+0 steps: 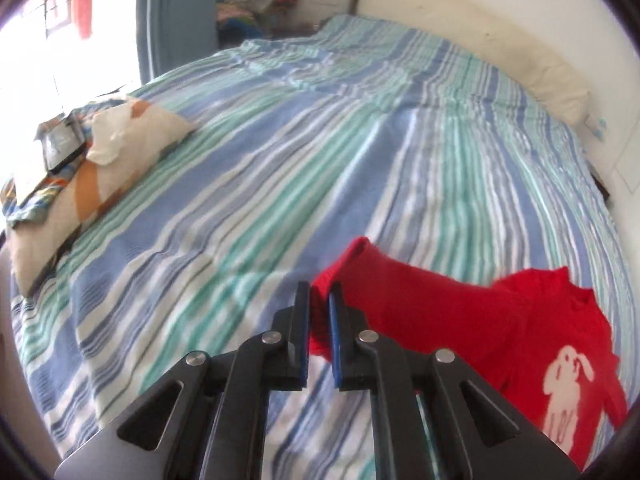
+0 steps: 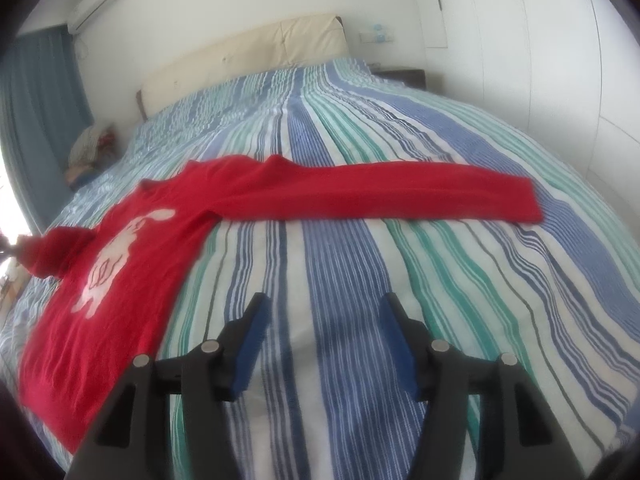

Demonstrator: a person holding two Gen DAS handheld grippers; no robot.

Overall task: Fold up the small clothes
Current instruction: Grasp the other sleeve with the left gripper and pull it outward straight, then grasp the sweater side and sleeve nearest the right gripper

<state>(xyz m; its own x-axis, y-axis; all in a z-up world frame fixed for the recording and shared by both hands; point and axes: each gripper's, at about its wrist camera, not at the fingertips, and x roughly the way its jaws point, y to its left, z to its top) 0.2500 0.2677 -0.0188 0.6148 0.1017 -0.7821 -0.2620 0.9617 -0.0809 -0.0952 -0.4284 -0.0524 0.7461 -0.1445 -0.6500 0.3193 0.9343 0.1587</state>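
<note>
A small red sweater with a white rabbit on its front lies on the striped bedspread. One sleeve stretches flat to the right. My left gripper is shut on the cuff of the other sleeve and holds it up off the bed; that lifted sleeve shows bunched at the far left in the right wrist view. The rabbit also shows in the left wrist view. My right gripper is open and empty, above the bedspread to the right of the sweater's body.
A patterned pillow with a white cloth and a small box on it lies at the bed's left edge. A cream headboard and a dark nightstand stand at the far end. Blue curtains hang by the window.
</note>
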